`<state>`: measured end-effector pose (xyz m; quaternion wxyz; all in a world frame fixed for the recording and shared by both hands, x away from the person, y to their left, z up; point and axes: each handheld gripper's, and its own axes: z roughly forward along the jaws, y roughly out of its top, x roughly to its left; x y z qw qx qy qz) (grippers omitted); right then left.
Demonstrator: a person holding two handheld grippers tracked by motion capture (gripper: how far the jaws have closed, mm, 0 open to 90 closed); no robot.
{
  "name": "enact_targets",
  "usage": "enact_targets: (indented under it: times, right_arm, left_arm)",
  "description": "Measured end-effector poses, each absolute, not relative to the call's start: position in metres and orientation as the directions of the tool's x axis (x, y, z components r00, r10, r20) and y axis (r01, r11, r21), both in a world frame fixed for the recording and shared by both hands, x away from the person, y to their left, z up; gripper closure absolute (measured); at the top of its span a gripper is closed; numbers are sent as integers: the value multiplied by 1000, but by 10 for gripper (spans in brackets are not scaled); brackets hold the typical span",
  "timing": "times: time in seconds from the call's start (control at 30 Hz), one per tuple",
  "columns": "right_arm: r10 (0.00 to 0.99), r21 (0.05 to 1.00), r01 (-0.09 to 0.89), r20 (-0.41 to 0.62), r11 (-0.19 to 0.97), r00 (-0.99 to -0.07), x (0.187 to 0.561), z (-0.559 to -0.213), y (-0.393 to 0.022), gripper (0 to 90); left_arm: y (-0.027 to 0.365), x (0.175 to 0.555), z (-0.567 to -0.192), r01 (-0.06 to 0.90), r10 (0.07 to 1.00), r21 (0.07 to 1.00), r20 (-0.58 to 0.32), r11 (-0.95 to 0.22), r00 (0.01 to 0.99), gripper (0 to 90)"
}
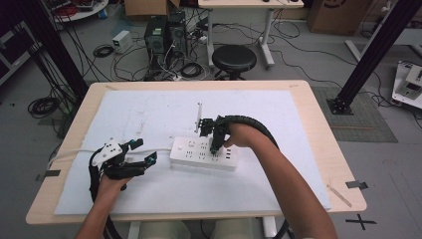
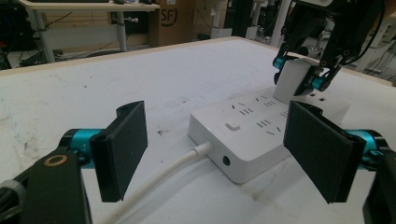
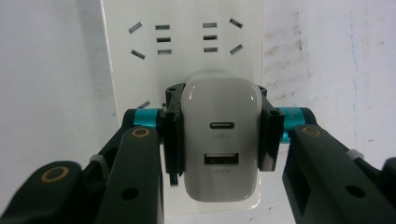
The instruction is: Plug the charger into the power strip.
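Note:
A white power strip (image 1: pixel 203 154) lies near the middle of the white mat, its cable (image 1: pixel 74 153) running off to the left. My right gripper (image 1: pixel 215 147) points down onto it, shut on a white USB charger (image 3: pixel 220 140) whose two ports face the camera; the charger stands on the power strip (image 3: pixel 184 42). From the left gripper view the charger (image 2: pixel 292 80) sits on the far end of the power strip (image 2: pixel 254 135). My left gripper (image 1: pixel 148 153) is open, level with the table, just left of the strip's cable end, and its wide-apart pads (image 2: pixel 122 144) touch nothing.
The white mat (image 1: pixel 149 109) covers most of the wooden table (image 1: pixel 318 124). A thin pale rod (image 1: pixel 199 115) lies on the mat behind the strip. Beyond the table stand a black stool (image 1: pixel 234 59), computer boxes and cable tangles on the floor.

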<state>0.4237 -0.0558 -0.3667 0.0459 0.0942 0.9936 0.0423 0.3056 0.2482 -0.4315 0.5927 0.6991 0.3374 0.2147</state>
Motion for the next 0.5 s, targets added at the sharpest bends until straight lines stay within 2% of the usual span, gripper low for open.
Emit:
enact_targets:
  times: [0.13, 0.2, 0.33, 0.5]
  right_arm:
    - [209, 142, 195, -87, 970, -974, 422, -367, -62, 608]
    - [249, 179, 233, -71, 956, -966, 420, -367, -66, 480]
    - [330, 298, 303, -41, 905, -943, 418, -366, -81, 308]
    - [426, 418, 374, -33, 828, -904, 410, -362, -102, 222]
  left_arm:
    - [247, 304, -430, 214, 726, 974, -96, -72, 681, 218]
    - [248, 304, -430, 212, 728, 975, -94, -72, 679, 218]
    - [249, 303, -429, 212, 731, 975, -96, -68, 675, 218]
    - [247, 301, -429, 215, 729, 974, -99, -68, 678, 218]
